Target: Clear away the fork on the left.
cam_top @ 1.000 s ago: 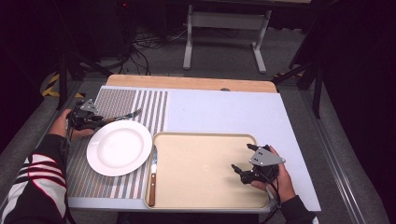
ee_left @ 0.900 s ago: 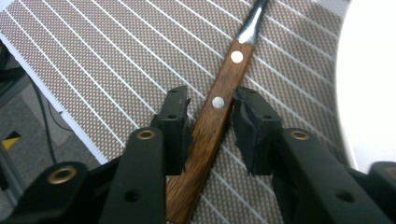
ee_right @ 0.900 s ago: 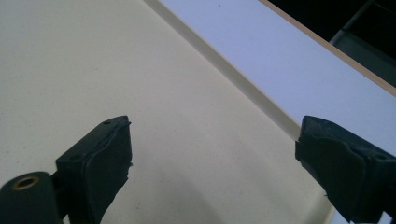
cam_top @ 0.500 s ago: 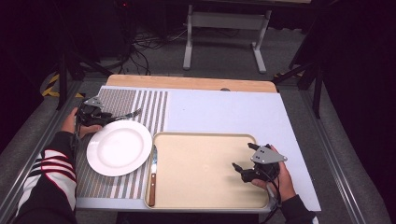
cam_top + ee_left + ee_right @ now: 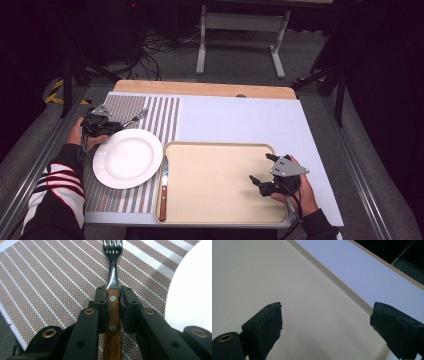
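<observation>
A fork (image 5: 113,270) with a wooden handle lies on the striped placemat (image 5: 155,112), tines pointing away from my left gripper (image 5: 113,298). Its jaws have just been closing and now press on both sides of the handle. In the high view this gripper (image 5: 114,126) sits at the mat's left edge, just above the white plate (image 5: 127,158), with the fork (image 5: 134,119) sticking out to the right. My right gripper (image 5: 260,168) hovers open over the right part of the beige tray (image 5: 215,185), nothing between its fingers (image 5: 325,325).
A wooden-handled knife (image 5: 163,187) lies along the tray's left rim, beside the plate. The plate's edge (image 5: 192,290) is close to the right of the left gripper. The pale blue tabletop (image 5: 240,120) stretches behind the tray.
The left hand has shifted slightly along the mat's left edge at the fork. The right gripper has stayed put over the tray.
</observation>
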The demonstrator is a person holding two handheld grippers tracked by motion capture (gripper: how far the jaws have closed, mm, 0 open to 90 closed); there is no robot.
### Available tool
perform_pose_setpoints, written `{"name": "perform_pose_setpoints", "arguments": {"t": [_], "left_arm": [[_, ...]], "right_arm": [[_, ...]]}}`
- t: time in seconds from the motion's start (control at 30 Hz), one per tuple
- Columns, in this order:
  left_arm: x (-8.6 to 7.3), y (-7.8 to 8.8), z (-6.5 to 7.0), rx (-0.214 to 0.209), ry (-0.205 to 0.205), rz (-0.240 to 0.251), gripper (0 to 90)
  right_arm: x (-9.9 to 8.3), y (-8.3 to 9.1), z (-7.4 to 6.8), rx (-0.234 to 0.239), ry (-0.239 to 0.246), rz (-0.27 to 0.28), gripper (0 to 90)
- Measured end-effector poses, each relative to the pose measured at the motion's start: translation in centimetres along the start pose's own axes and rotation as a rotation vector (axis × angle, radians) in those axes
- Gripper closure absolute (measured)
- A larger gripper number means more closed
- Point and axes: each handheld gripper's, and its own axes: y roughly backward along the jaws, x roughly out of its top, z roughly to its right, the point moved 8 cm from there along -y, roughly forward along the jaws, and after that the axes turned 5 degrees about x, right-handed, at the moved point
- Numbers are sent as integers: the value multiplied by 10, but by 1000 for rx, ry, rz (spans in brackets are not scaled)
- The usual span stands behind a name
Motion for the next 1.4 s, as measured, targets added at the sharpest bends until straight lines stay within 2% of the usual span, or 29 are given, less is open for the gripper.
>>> {"name": "perform_pose_setpoints", "arguments": {"t": [0.03, 0.17, 0.27, 0.4, 0.57, 0.7, 0.87, 0.9, 1.07, 1.17, 1.27, 1.3, 1.33, 1.4], "left_arm": [[0, 0, 0, 0, 0, 0, 774], [-1, 3, -5, 79, 7, 1, 775], [3, 8, -6, 125, 27, 34, 775], [9, 16, -5, 165, 36, 68, 775], [17, 25, -2, 213, 38, 111, 775], [23, 33, 2, 220, 58, 149, 775], [30, 42, 8, 225, 62, 195, 775], [31, 44, 10, 215, 66, 207, 775], [38, 58, 20, 201, 69, 276, 775], [44, 65, 27, 208, 50, 292, 775], [50, 71, 34, 220, 49, 321, 775], [54, 75, 38, 213, 48, 341, 775], [54, 75, 38, 213, 48, 341, 775], [60, 79, 47, 213, 32, 356, 775]], "right_arm": [[0, 0, 0, 1, 0, 1, 111], [0, 1, 2, -3, 2, 6, 111], [1, 2, 3, -8, 8, 8, 111], [3, 3, 4, -13, 13, 19, 111], [6, 7, 8, -19, -16, 43, 112], [10, 14, 12, -36, -25, 80, 113], [18, 21, 19, -92, -37, 136, 119], [19, 22, 20, -98, -40, 143, 119], [25, 27, 20, -109, -38, 183, 118], [27, 29, 18, -115, -48, 206, 118], [29, 32, 15, -119, -36, 222, 118], [30, 32, 14, -111, -40, 232, 118], [30, 32, 14, -111, -40, 232, 118], [30, 32, 12, -106, -40, 232, 117]]}}
